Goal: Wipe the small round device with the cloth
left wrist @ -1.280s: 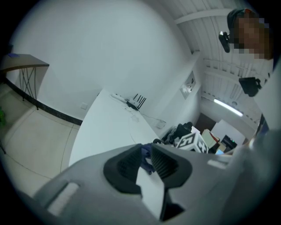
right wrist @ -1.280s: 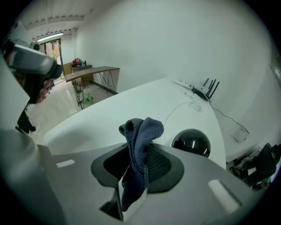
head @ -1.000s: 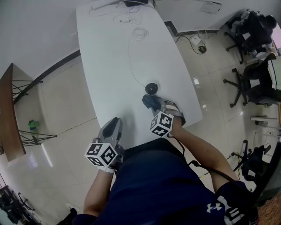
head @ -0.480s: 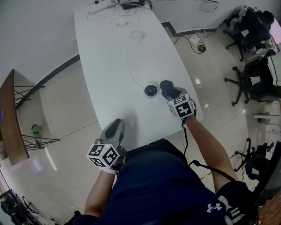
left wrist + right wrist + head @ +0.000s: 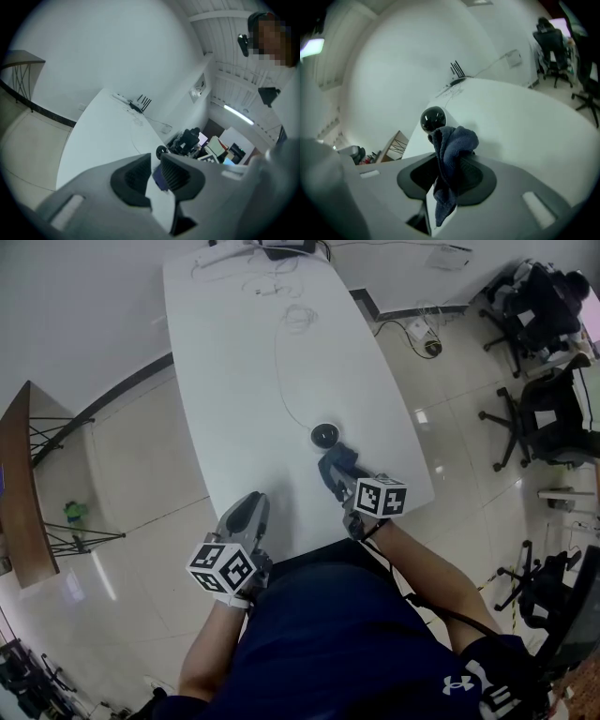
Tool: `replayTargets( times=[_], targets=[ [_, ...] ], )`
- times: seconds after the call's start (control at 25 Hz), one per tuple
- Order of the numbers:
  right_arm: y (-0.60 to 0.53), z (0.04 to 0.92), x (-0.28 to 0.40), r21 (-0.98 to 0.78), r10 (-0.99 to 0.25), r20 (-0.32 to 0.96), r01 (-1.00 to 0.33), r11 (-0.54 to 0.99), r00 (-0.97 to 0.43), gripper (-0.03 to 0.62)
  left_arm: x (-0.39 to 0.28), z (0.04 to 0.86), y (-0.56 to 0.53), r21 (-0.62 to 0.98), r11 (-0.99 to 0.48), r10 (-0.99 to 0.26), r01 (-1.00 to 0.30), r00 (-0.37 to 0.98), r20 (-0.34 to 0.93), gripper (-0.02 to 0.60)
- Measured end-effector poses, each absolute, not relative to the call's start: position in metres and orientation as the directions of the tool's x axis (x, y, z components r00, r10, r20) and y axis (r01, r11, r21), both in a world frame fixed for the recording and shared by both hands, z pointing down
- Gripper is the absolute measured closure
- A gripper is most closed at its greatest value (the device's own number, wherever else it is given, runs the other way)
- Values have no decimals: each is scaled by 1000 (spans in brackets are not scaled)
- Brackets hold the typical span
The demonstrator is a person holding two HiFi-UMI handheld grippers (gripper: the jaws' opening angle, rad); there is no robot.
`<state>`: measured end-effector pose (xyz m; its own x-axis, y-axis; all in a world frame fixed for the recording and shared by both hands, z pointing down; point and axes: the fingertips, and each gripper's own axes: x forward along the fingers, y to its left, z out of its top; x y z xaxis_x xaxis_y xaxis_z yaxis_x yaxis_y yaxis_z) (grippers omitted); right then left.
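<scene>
The small round black device sits on the white table, with a thin cable running away from it. My right gripper is shut on a dark blue cloth, just on the near side of the device. In the right gripper view the bunched cloth hangs between the jaws of my right gripper and its top overlaps the device's lower edge; contact cannot be told. My left gripper rests at the table's near edge, its jaws drawn together on nothing.
The device's white cable loops to the table's far end, where more cables and a black unit lie. Office chairs stand on the floor to the right, a wooden shelf to the left.
The right gripper with the cloth went from the device's near side to its right side, then came back to the near side. The left gripper stayed put.
</scene>
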<state>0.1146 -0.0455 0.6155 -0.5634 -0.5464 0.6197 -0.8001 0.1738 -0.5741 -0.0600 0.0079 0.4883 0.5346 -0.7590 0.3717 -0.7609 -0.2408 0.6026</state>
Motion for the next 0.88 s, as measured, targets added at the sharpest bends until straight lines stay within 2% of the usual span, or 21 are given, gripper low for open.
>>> replayTargets(
  times=[0.08, 0.2, 0.36, 0.44, 0.56, 0.68, 0.76, 0.88],
  targets=[
    [-31, 617, 90, -672, -486, 589, -726, 149, -645, 490, -57, 489, 8, 606, -244, -755, -757, 541, 372, 517],
    [-16, 604, 58, -744, -411, 529, -639, 195, -742, 490, -55, 487, 9, 606, -248, -754, -756, 544, 368, 517],
    [-22, 558, 61, -740, -432, 458, -602, 299, -777, 490, -60, 485, 7, 605, -245, -763, -758, 535, 362, 518],
    [-38, 542, 89, -744, -506, 439, -616, 260, -743, 490, -63, 484, 6, 604, -240, -768, -760, 529, 361, 517],
    [-69, 540, 144, -754, -626, 458, -649, 102, -631, 491, -66, 485, 8, 605, -231, -772, -762, 522, 362, 517],
    [-86, 559, 171, -694, -629, 560, -720, 0, -539, 491, -69, 487, 10, 607, -226, -771, -762, 520, 367, 517],
    [-91, 564, 168, -627, -597, 619, -779, 16, -511, 491, -70, 487, 10, 606, -228, -768, -762, 523, 369, 518],
    [-96, 556, 153, -421, -592, 681, -892, 165, -431, 490, -69, 487, 10, 603, -228, -768, -764, 522, 372, 518]
  ],
)
